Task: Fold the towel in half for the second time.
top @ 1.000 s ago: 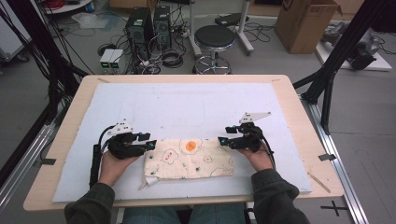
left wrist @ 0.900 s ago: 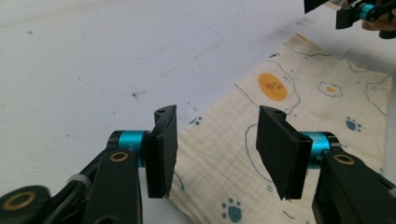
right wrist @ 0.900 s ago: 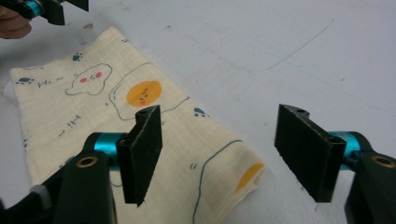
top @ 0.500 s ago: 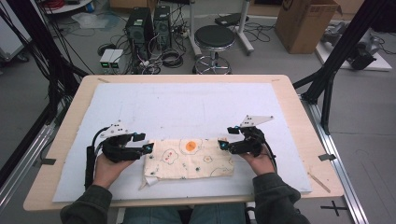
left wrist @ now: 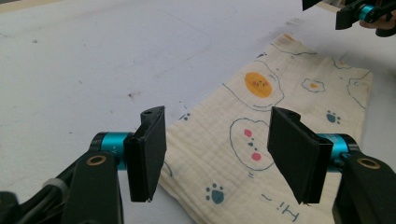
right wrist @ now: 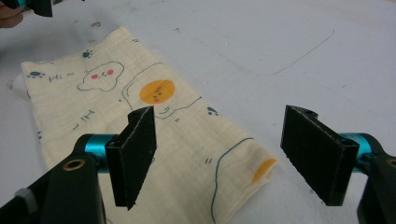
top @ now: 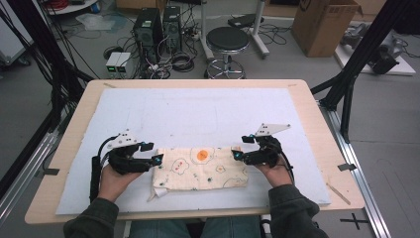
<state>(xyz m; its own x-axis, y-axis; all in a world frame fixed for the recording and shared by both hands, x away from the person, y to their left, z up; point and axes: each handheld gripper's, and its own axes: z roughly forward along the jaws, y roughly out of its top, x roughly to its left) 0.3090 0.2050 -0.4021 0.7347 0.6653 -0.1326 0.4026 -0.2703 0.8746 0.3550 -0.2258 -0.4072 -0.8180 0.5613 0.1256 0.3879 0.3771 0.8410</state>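
Observation:
A folded cream cloth printed with fried eggs, paw prints and blue outlines lies flat on the white mat near the table's front edge. My left gripper hovers at the cloth's left end, open, its jaws astride the near corner of the cloth with nothing held. My right gripper is at the cloth's right end, open wide, its jaws just above the folded corner. Each gripper view catches the tip of the other gripper at the far end of the cloth.
A white mat covers most of the wooden table. Behind the table stand a black stool, computer towers with cables, and a cardboard box. Black frame legs flank the table.
Both grippers have drawn slightly outward and toward the front edge, away from the cloth's ends. The cloth lies where it was.

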